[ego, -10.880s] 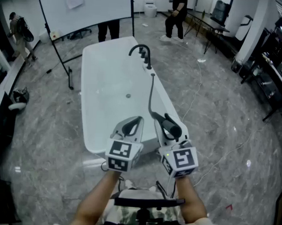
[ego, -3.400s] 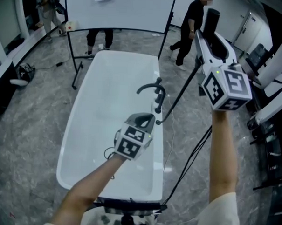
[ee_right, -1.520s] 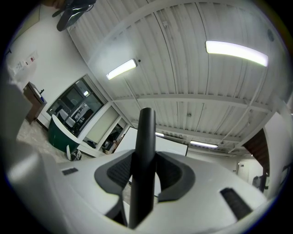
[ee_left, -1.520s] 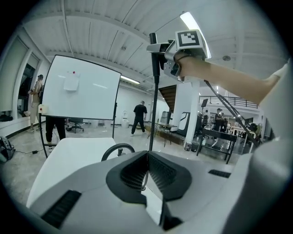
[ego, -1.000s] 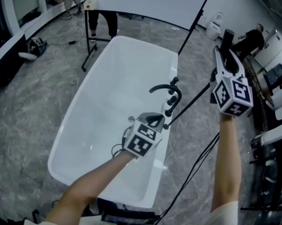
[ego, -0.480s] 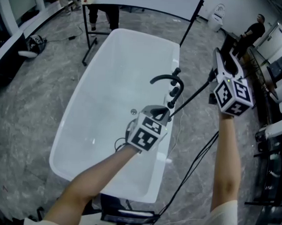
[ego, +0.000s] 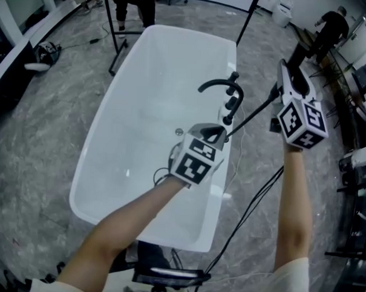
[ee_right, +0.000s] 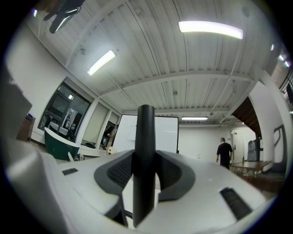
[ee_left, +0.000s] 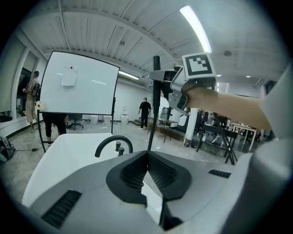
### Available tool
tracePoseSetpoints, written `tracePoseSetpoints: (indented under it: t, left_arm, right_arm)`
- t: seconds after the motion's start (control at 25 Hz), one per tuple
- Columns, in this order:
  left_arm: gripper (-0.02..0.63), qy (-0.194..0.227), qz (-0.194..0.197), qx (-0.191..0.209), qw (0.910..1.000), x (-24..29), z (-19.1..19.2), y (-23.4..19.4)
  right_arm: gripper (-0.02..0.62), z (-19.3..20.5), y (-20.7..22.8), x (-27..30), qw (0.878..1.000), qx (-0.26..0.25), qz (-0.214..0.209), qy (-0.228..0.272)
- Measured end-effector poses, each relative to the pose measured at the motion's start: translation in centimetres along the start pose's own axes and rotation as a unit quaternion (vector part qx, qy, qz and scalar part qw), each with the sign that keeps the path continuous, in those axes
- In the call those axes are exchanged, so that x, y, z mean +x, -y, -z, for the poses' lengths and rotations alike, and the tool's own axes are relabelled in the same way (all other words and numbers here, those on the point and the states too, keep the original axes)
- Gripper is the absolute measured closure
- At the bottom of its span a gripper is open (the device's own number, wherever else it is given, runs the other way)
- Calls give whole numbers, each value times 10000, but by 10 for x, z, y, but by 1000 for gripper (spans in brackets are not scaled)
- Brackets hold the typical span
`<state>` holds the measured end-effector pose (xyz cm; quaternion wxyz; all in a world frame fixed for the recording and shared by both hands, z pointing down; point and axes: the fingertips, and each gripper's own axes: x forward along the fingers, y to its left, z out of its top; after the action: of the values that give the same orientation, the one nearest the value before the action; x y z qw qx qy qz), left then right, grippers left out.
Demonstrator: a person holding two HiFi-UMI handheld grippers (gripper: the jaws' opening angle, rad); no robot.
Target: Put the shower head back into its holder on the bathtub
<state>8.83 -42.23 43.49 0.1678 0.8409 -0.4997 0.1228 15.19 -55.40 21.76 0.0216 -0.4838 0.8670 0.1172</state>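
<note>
Presently the shower head (ego: 295, 56) is held upright, pinched in the right gripper (ego: 291, 71), raised well to the right of the holder (ego: 227, 121) on the bathtub (ego: 88, 174) rim. The left gripper (ego: 214, 133), jaws pressed together, is nearer the holder.

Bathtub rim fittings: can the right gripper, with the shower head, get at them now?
Probably yes. The right gripper holds the shower head up beside the fittings; only the hose, pinched by the left gripper, runs between.

My left gripper (ee_left: 147, 154) pinches the thin black hose (ee_left: 150, 128) rising to the shower head (ee_left: 156, 64) clamped in my right gripper (ee_left: 161, 77), above the white bathtub (ee_left: 68, 146).
</note>
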Motion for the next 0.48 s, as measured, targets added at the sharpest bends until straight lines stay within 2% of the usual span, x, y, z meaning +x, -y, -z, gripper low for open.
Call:
tracePoseSetpoints:
  t: [0.48]
  left_arm:
    - [591,-179,-1,5,9998,6,27,1]
  right_arm:
    - [443,73,-16,-27,9983,389,38,-423]
